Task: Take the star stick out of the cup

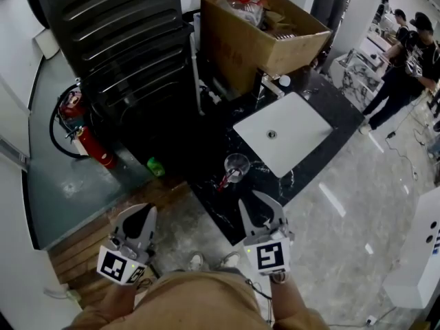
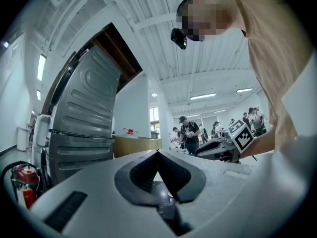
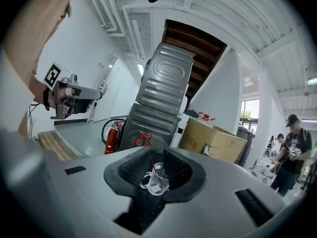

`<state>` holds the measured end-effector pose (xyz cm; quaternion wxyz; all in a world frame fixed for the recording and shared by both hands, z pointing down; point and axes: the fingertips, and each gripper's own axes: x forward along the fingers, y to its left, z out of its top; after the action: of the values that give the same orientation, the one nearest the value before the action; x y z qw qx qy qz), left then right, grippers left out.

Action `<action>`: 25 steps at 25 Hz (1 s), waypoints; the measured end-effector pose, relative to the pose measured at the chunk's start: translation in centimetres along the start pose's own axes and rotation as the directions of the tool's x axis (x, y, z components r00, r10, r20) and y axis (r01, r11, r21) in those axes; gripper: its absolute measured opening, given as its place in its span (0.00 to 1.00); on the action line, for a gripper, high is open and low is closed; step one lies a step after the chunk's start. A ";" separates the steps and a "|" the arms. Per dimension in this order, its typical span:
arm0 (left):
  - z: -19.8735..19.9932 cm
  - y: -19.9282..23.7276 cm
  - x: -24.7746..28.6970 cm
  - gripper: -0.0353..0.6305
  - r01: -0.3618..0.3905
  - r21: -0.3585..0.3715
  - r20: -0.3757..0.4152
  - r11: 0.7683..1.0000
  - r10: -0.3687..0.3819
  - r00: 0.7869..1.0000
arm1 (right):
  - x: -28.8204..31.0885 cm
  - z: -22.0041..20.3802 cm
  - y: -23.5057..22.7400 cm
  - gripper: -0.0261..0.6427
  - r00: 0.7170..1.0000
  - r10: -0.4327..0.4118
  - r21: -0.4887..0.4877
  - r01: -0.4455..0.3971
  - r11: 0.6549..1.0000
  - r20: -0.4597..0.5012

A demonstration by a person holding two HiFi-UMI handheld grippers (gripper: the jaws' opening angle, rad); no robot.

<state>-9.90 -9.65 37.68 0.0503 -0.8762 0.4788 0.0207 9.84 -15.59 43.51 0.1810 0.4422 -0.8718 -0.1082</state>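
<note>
A clear glass cup (image 1: 236,165) stands on the black marble counter (image 1: 214,205), near its front edge. A thin red stick rests in it, and its red star (image 1: 223,182) leans out over the rim toward me. My right gripper (image 1: 260,207) is open and hovers just short of the cup, apart from it. Through the right gripper (image 3: 157,152) view, the cup (image 3: 154,178) shows between the jaws with the star (image 3: 143,139) above it. My left gripper (image 1: 138,220) hangs low at the left over the floor, shut on nothing. In its own view the left gripper (image 2: 157,152) has its tips touching.
A white square slab (image 1: 283,133) lies on the counter behind the cup. A cardboard box (image 1: 261,33) stands at the back, beside a tall black ridged machine (image 1: 124,47). Red fire extinguishers (image 1: 93,146), a green item (image 1: 156,167) and wooden boards (image 1: 72,253) are at the left. People stand at the far right.
</note>
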 end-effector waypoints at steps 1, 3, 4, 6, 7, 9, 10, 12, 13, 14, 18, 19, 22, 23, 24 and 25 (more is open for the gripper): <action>0.0 0.0 0.0 0.05 -0.001 0.001 -0.001 1.000 0.001 1.000 | 0.1 -0.1 0.0 0.16 1.000 0.001 -0.001 -0.001 1.000 0.000; -0.2 0.1 0.0 0.05 -0.004 0.002 -0.005 1.000 0.004 1.000 | 0.2 -0.2 0.1 0.16 1.000 0.001 -0.004 -0.001 1.000 -0.001; -0.2 0.1 0.0 0.05 -0.006 0.003 -0.007 1.000 0.006 1.000 | 0.2 -0.2 0.1 0.16 1.000 0.000 -0.005 0.000 1.000 -0.001; -0.2 0.1 0.0 0.05 -0.008 0.003 -0.010 1.000 0.008 1.000 | 0.2 -0.3 -0.1 0.16 1.000 0.000 -0.009 0.000 1.000 -0.001; -0.3 0.1 0.1 0.05 -0.010 0.003 -0.012 1.000 0.010 1.000 | 0.3 -0.4 -0.2 0.16 1.000 0.001 -0.011 -0.001 1.000 -0.003; -0.4 0.1 0.1 0.05 -0.012 0.004 -0.016 1.000 0.012 1.000 | 0.4 -0.7 -0.3 0.16 1.000 0.003 -0.017 -0.003 1.000 -0.011; -0.4 0.1 0.2 0.05 -0.011 0.004 -0.016 1.000 0.012 1.000 | 0.4 -0.9 -0.4 0.16 1.000 0.003 -0.020 -0.004 1.000 -0.015; -0.5 0.0 0.1 0.05 -0.012 0.006 -0.017 1.000 0.012 1.000 | 0.5 -1.2 -0.3 0.16 1.000 0.005 -0.030 -0.006 1.000 -0.020; -0.6 0.1 0.1 0.05 -0.013 0.006 -0.021 1.000 0.013 1.000 | 0.6 -1.2 -0.3 0.16 1.000 0.006 -0.037 -0.007 0.999 -0.024; -0.7 0.2 0.0 0.05 -0.016 0.007 -0.025 1.000 0.016 1.000 | 0.7 -1.3 -0.2 0.16 1.000 0.006 -0.042 -0.008 0.999 -0.028; -1.0 0.7 -0.2 0.05 -0.024 0.006 -0.032 1.000 0.024 0.999 | 1.2 -1.4 -0.2 0.16 0.999 0.010 -0.058 -0.012 0.998 -0.038; -1.0 0.7 -0.2 0.05 -0.025 0.005 -0.035 1.000 0.026 0.999 | 1.4 -1.4 -0.2 0.16 0.999 0.012 -0.062 -0.014 0.998 -0.038; -1.0 0.8 -0.1 0.05 -0.029 0.005 -0.035 1.000 0.029 0.999 | 1.7 -1.5 0.0 0.16 0.999 0.019 -0.075 -0.022 0.997 -0.047; -1.1 0.9 -0.1 0.05 -0.030 0.006 -0.035 1.000 0.030 0.999 | 1.9 -1.6 0.1 0.16 0.999 0.022 -0.078 -0.026 0.997 -0.050; -1.1 0.9 -0.1 0.05 -0.031 0.005 -0.036 1.000 0.031 0.999 | 2.2 -1.7 0.3 0.16 0.998 0.024 -0.081 -0.029 0.996 -0.052; -1.1 1.0 0.0 0.05 -0.032 0.005 -0.036 0.999 0.032 0.999 | 2.4 -1.9 0.3 0.16 0.998 0.026 -0.084 -0.031 0.996 -0.056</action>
<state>-10.78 -10.30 38.75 0.0430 -0.8686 0.4936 0.0047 9.06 -17.40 45.85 0.2251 0.4244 -0.8673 -0.1305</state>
